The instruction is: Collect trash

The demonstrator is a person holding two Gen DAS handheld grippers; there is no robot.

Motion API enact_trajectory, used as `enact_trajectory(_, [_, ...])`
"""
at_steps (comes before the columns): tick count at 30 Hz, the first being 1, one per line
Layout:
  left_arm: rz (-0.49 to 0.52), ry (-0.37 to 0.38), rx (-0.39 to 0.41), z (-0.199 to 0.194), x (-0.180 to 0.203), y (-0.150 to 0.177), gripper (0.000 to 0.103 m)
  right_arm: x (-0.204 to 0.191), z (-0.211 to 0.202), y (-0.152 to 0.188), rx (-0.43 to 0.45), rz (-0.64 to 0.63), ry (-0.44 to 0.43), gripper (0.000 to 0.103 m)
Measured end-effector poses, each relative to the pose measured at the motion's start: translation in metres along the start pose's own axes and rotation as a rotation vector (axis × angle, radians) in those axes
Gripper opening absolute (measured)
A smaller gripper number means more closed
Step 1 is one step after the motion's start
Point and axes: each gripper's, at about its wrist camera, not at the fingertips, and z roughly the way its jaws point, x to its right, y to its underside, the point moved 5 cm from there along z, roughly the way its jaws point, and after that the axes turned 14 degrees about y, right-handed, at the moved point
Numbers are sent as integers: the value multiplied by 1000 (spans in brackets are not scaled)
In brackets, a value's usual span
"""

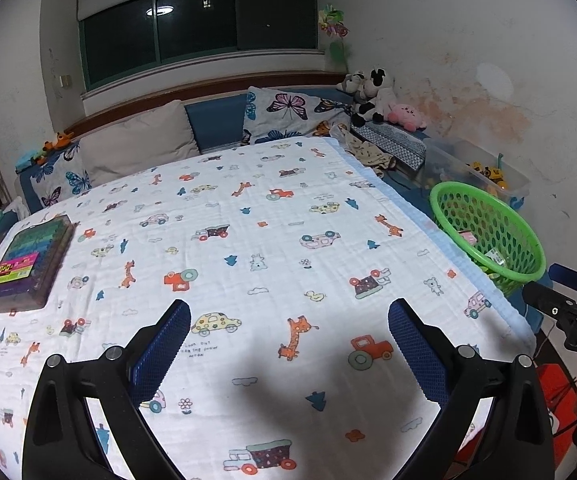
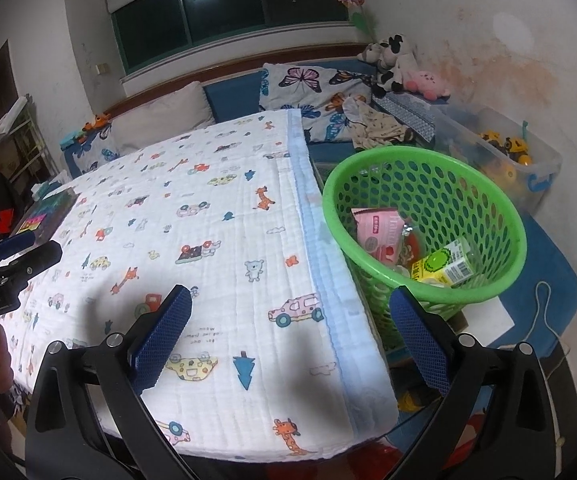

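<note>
While both tools hang above the printed blanket point(image 1: 272, 248), neither carries anything. The left claw point(image 1: 288, 344) fills the bottom of the left wrist view, its blue pads spread wide apart over the cloth with nothing between them. The right claw point(image 2: 290, 334) stands likewise at the bottom of the right wrist view, pads well apart and empty, one over the blanket's pale blue border and the other over the near rim of the green basket point(image 2: 488, 200).

Basket: round, perforated, standing just beside the blanket's edge at centre right of the right wrist view. Inside lie a pink wrapper point(image 2: 378, 232), leaning on the basket's left wall, and a yellow-green drink carton point(image 2: 446, 266) on its side near the front wall. Other small scraps lie between them; what they are cannot be made out.

Blanket surface: no loose trash seen on it. A flat case of coloured sticks point(image 1: 28, 264) rests at centre left of the left wrist view.

Farther back, pillows point(image 1: 288, 114) line the headboard, plush toys point(image 1: 372, 98) sit in the upper right corner, and a clear toy bin point(image 2: 500, 160) stands behind the basket against the stained wall.
</note>
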Motion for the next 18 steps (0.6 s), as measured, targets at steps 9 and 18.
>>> enact_trajectory(9, [-4, 1, 0, 0, -1, 0, 96, -5, 0, -2, 2, -12, -3, 98])
enact_trajectory(18, [0, -10, -4, 1, -3, 2, 96, -10, 0, -2, -2, -19, -10, 98])
